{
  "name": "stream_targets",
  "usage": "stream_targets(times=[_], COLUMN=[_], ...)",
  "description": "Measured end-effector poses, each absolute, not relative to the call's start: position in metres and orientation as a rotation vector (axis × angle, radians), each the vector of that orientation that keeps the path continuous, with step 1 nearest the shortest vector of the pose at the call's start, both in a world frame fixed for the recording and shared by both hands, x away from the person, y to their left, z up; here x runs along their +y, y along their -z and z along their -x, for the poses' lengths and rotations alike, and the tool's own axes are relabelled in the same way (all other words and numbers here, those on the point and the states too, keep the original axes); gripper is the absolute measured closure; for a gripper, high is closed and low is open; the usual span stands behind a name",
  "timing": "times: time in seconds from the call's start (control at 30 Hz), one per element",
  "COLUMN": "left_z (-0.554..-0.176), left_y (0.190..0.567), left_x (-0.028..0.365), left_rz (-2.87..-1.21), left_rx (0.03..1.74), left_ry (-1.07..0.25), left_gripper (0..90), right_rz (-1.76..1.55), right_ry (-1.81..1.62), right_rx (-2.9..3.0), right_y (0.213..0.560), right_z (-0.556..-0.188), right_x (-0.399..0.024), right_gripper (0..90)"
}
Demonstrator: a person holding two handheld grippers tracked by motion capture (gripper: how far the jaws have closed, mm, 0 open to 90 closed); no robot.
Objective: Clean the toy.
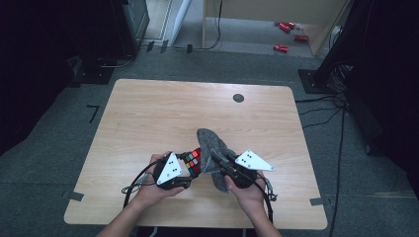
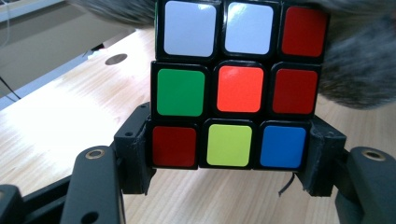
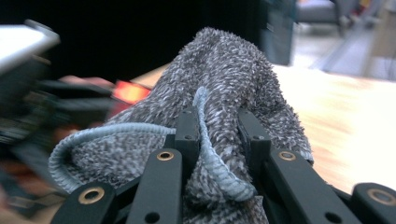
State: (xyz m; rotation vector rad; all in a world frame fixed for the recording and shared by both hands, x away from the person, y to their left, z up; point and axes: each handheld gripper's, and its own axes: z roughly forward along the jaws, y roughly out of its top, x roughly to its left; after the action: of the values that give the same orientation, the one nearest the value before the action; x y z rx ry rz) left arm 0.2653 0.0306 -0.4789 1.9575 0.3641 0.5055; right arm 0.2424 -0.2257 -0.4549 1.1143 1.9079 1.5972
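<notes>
My left fingers [image 2: 229,154] were clamped on the bottom row of the puzzle cube [image 2: 236,84], one pad pressed against each side of it, with its red, yellow and blue squares facing me in the left gripper view. My right fingers [image 3: 217,140] were clenched on a bunched fold of the grey cloth [image 3: 224,84], its pale corded hem looping out between them. From above, the cube [image 1: 194,161] sat just at 3 o'clock of my left gripper [image 1: 184,170], raised off the wooden surface [image 1: 148,113], and the cloth [image 1: 213,148] touched it from 3 o'clock, draped up toward 12 and over my right gripper [image 1: 223,165]. Both lay near the 6 o'clock edge of the surface. A round dark grommet [image 1: 238,98] sat well apart toward 12 o'clock.
</notes>
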Motion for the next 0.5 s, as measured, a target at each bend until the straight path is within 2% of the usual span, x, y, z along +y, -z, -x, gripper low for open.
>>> stream_targets(times=[0.13, 0.3, 0.4, 0.5], left_z=[-0.268, -0.266, -0.262, -0.263], left_y=[0.482, 0.481, 0.477, 0.477], left_x=[0.029, 0.025, 0.025, 0.028], left_rz=[-1.980, -1.984, -1.977, -1.958], left_rx=[0.378, 0.370, 0.366, 0.362], left_ry=[-0.513, -0.506, -0.519, -0.497], left_gripper=[35.0, 35.1, 35.1, 35.1], right_rz=[-1.145, -0.875, -0.849, -0.941], right_ry=[-1.634, -1.752, -1.718, -1.716], right_rx=[1.865, 1.908, 1.945, 1.914], right_y=[0.451, 0.431, 0.435, 0.443], right_z=[-0.241, -0.221, -0.219, -0.228], right_x=[-0.233, -0.207, -0.199, -0.210], right_gripper=[74.9, 74.6, 74.4, 74.7])
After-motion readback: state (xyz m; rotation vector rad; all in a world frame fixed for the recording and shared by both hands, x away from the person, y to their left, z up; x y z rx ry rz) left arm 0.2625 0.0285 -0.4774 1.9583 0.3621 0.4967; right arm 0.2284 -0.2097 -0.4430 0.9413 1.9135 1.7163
